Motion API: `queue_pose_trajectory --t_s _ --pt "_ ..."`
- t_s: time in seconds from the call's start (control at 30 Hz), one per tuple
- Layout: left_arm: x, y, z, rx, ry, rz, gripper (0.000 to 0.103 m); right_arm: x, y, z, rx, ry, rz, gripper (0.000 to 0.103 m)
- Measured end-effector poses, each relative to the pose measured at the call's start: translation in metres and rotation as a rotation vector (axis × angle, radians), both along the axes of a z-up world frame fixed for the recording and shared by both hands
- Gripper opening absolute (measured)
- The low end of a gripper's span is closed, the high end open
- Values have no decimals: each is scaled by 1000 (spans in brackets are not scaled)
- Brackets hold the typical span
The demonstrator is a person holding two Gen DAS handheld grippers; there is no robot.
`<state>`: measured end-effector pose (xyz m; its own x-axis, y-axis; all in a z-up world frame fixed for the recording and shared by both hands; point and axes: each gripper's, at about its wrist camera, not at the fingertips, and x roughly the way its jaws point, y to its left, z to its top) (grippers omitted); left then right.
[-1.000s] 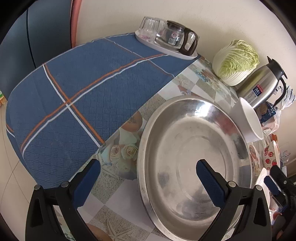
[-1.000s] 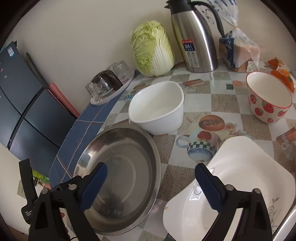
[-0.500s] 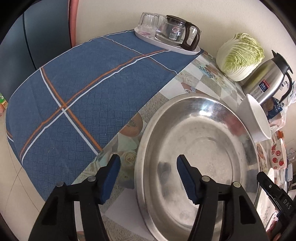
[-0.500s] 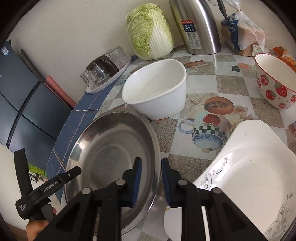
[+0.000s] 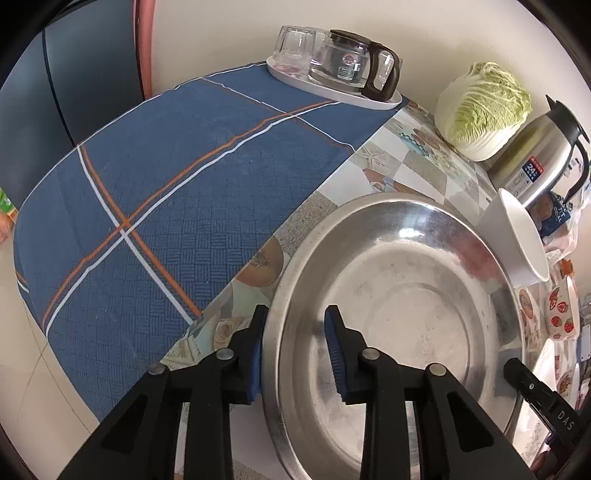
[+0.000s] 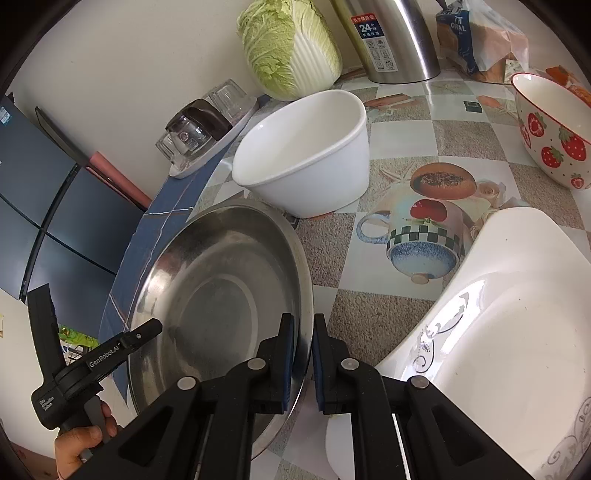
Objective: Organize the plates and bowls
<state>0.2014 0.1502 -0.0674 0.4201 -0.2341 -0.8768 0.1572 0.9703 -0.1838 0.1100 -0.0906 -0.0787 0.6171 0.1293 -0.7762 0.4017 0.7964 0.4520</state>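
Grippers first: the right hand-held gripper [image 6: 303, 354] is clamped down tight on the near rim of the steel basin [image 6: 221, 280], one blue pad inside the rim, the other outside, pretty much no gap left. The left hand-held gripper [image 5: 295, 350] straddles the opposite rim of the same basin [image 5: 406, 314], jaws closing, one pad just outside the rim and the other over the inside wall. There's a visible gap between the inner pad and the metal, so it isn't pinching yet. In the right wrist view you can see a person's hand [image 6: 79, 443] wrapped around the left gripper's handle at the bottom left.

The basin sits on the counter [image 6: 399, 147], which has a checkered printed cover, and part of it is draped with a blue plaid cloth [image 5: 166, 184]. The basin's edge is just beside the cloth.

Behind the basin, touching or nearly touching its far rim, is a white bowl [image 6: 306, 155]. A strawberry bowl [image 6: 554, 129] sits well off to the right, and a big white plate [image 6: 509, 350] with a grey scroll pattern is right next to the right gripper.

Along the wall: a tray [image 5: 332, 92] with a glass pot [image 5: 351, 62] and upturned glasses, a cabbage [image 5: 484, 107], a steel thermos [image 5: 535, 155] and a bread bag [image 6: 476, 33].
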Motion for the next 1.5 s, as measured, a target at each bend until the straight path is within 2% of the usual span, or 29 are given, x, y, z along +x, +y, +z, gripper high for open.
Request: queue_pose_trajectory --t_s 0.37,0.63,0.87,1.07,1.37,1.5 --pt "-22 17 21 -34 2 32 27 -12 13 21 -39 -3 43 12" --pt "-46 18 62 -69 -47 12 27 -39 16 50 -41 -58 31 12" --pt "-67 -11 111 -85 -126 -41 27 -74 6 89 -88 -141 -12 12" --pt "-92 -50 139 -99 -168 -102 27 -116 -19 117 -113 -212 -98 12" --pt "-127 -109 158 -113 -188 -187 27 -177 -59 141 -120 -294 -240 13" --pt "-140 -133 164 -122 -198 -221 27 -196 -73 145 -148 -297 -287 13"
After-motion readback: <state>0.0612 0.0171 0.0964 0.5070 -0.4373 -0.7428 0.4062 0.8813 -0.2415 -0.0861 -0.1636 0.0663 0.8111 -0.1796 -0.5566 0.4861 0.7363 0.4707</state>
